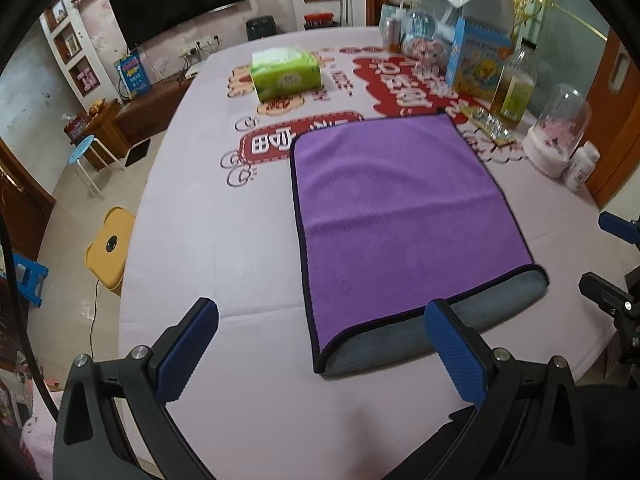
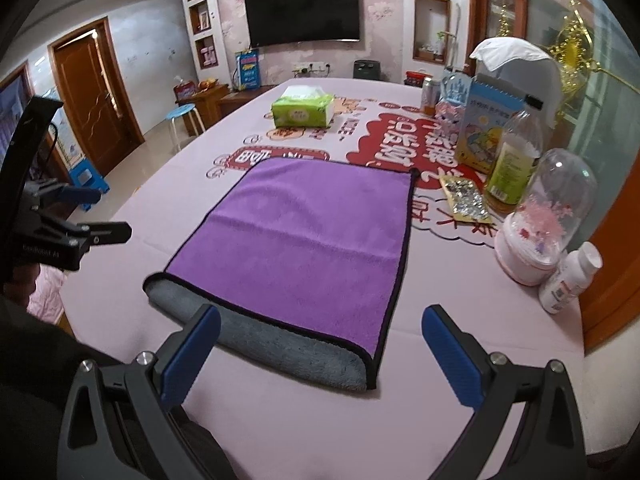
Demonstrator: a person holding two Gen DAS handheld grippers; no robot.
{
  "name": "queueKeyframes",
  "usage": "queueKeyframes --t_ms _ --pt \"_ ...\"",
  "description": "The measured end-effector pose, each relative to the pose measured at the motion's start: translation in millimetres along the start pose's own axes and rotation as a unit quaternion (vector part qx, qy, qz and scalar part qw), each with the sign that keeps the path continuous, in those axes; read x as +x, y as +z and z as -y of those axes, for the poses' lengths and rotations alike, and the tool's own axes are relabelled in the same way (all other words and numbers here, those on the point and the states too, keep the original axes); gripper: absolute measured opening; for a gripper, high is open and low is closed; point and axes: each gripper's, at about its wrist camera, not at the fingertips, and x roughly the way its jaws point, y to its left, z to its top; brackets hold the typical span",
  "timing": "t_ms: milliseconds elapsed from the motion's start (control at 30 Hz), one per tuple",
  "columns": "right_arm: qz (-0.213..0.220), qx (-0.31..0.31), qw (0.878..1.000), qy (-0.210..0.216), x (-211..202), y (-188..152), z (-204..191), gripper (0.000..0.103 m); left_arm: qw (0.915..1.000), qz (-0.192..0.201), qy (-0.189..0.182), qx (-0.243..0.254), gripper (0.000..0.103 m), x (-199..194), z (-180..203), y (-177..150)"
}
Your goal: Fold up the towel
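Observation:
A purple towel [image 1: 400, 208] with a dark hem lies flat on the pink tablecloth, folded over so its grey underside [image 1: 420, 332] shows along the near edge. It also shows in the right wrist view [image 2: 304, 240]. My left gripper [image 1: 320, 320] is open and empty, hovering near the towel's near left corner. My right gripper [image 2: 320, 328] is open and empty, hovering over the towel's near right corner. The right gripper shows at the right edge of the left wrist view [image 1: 616, 268], and the left gripper at the left edge of the right wrist view [image 2: 76, 216].
A green tissue box [image 1: 286, 74] stands at the far middle of the table [image 1: 208, 216]. Along the right side stand a glass dome [image 2: 548, 216], a white bottle [image 2: 568, 280], an oil bottle [image 2: 516, 160], a foil packet [image 2: 466, 200] and boxes [image 2: 488, 128]. Stools [image 1: 110, 252] stand left of the table.

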Motion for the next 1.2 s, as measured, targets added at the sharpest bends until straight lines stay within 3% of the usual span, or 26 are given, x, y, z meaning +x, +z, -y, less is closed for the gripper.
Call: queueKeyframes --t_ms 400,567,933,1200 --pt "-0.064 0.017 0.998 0.009 53.0 -26.5 23.6 0.086 0.9982 -0.054 -0.025 0.011 0.102 57.2 -2.0 -8.3" --pt "-0.087 0.02 0.996 0.017 68.6 -37.6 27.8 0.077 0.9967 -0.074 -0.032 0.007 0.097 75.8 -3.3 -13.4" --pt "-0.115 0.027 0.993 0.029 83.7 -46.5 28.1 0.054 0.9926 -0.114 -0.042 0.002 0.066 100.3 -6.1 -23.9" --pt "-0.117 0.028 0.992 0.027 83.5 -47.1 26.9 0.045 0.9906 -0.124 -0.057 -0.002 0.044 104.3 -3.5 -30.0"
